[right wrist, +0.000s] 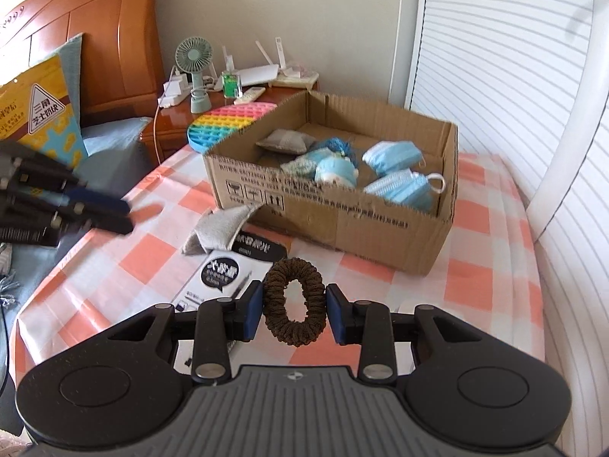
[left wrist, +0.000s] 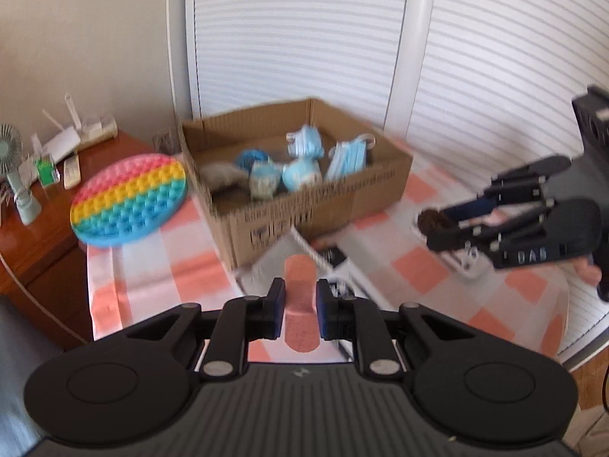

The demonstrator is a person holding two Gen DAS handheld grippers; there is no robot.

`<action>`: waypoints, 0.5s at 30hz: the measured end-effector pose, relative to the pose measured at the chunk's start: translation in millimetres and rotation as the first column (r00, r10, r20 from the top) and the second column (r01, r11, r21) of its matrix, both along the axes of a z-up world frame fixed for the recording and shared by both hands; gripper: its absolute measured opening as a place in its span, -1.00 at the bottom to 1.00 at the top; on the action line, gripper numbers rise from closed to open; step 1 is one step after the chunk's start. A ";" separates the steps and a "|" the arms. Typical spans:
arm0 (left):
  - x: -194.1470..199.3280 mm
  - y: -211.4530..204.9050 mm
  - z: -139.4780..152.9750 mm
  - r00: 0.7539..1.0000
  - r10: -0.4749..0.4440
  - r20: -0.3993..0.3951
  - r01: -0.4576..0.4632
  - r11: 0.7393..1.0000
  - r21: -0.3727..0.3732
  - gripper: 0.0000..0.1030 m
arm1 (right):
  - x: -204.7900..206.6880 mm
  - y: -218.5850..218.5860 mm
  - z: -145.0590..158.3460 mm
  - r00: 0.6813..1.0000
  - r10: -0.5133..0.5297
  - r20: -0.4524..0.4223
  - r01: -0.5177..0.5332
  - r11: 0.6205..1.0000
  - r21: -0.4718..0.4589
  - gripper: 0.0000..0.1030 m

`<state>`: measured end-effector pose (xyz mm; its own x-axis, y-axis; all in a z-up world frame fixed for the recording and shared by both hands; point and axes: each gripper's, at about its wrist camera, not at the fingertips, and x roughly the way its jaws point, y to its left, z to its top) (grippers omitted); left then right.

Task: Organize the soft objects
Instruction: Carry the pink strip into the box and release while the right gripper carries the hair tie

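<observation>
An open cardboard box (right wrist: 335, 213) stands on the checked tablecloth and holds blue face masks (right wrist: 396, 158), a small blue plush (right wrist: 337, 171) and a grey pouch (right wrist: 283, 141). My right gripper (right wrist: 294, 310) is shut on a brown hair scrunchie (right wrist: 294, 301), held above the table in front of the box. It also shows in the left wrist view (left wrist: 434, 224). My left gripper (left wrist: 300, 304) holds a thin salmon-pink strip (left wrist: 300, 301) between its pads, above the table's near left. A second grey pouch (right wrist: 220, 228) lies in front of the box.
A round rainbow pop-it pad (left wrist: 129, 200) lies left of the box, half on the wooden nightstand (left wrist: 38, 228). The nightstand carries a small fan (right wrist: 196, 72), a router and a remote. Printed leaflets (right wrist: 228, 270) lie on the cloth. White louvred doors stand behind.
</observation>
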<state>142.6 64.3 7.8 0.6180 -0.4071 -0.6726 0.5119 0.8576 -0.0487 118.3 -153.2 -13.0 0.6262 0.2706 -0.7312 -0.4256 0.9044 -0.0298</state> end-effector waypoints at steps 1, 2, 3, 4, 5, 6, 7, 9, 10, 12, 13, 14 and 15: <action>6.5 -3.3 5.5 1.000 -0.001 0.018 0.001 1.000 0.001 -0.71 | 0.8 0.0 2.4 1.000 0.002 0.006 -0.002 1.000 0.001 -0.22; 13.7 -7.0 10.1 0.999 -0.002 0.033 0.002 1.000 0.006 -0.71 | 2.0 -0.1 4.9 1.000 0.002 0.012 -0.002 1.000 0.005 -0.22; 22.7 -11.2 14.7 0.999 -0.005 0.047 0.004 1.000 0.011 -0.71 | 3.3 0.1 7.1 1.000 0.003 0.016 -0.003 1.000 0.011 -0.22; 31.6 -15.0 19.0 0.998 -0.005 0.059 0.004 1.000 0.011 -0.71 | 5.1 0.2 9.1 1.000 0.004 0.021 -0.005 1.000 0.015 -0.22; 40.8 -19.0 22.8 0.998 -0.007 0.068 0.006 1.000 0.011 -0.71 | 6.8 0.2 10.8 1.000 0.003 0.025 -0.004 1.000 0.017 -0.22; 50.4 -22.5 26.3 0.997 -0.008 0.075 0.007 1.000 0.008 -0.70 | 8.6 0.1 12.4 1.000 0.003 0.030 -0.004 1.000 0.018 -0.22; 59.6 -25.9 28.9 0.997 -0.007 0.080 0.006 1.000 0.007 -0.70 | 10.2 0.0 13.8 0.999 0.004 0.034 -0.004 1.000 0.018 -0.22; 78.9 -32.8 32.1 0.996 0.006 0.093 -0.007 1.000 0.010 -0.70 | 13.9 0.4 16.2 0.999 0.006 0.041 -0.006 1.000 0.015 -0.22; 88.1 -35.9 32.7 0.995 0.013 0.100 -0.014 1.000 0.012 -0.69 | 15.4 0.8 17.4 0.999 0.007 0.043 -0.007 1.000 0.014 -0.22; 103.6 -39.2 30.4 0.992 0.049 0.113 -0.050 0.999 0.004 -0.44 | 18.3 1.1 20.0 0.999 0.009 0.049 -0.009 1.000 0.012 -0.22; 108.8 -40.1 28.4 0.992 0.064 0.113 -0.065 0.998 0.005 -0.29 | 19.6 1.1 21.1 0.999 0.010 0.052 -0.010 1.000 0.010 -0.22; 112.9 -40.2 26.6 0.991 0.074 0.111 -0.075 0.997 0.006 0.03 | 20.6 1.2 22.3 0.998 0.010 0.055 -0.010 1.000 0.008 -0.22; 114.7 -39.8 24.0 0.990 0.084 0.114 -0.086 0.996 0.006 0.32 | 21.3 1.6 23.1 0.998 0.010 0.057 -0.010 1.000 0.006 -0.22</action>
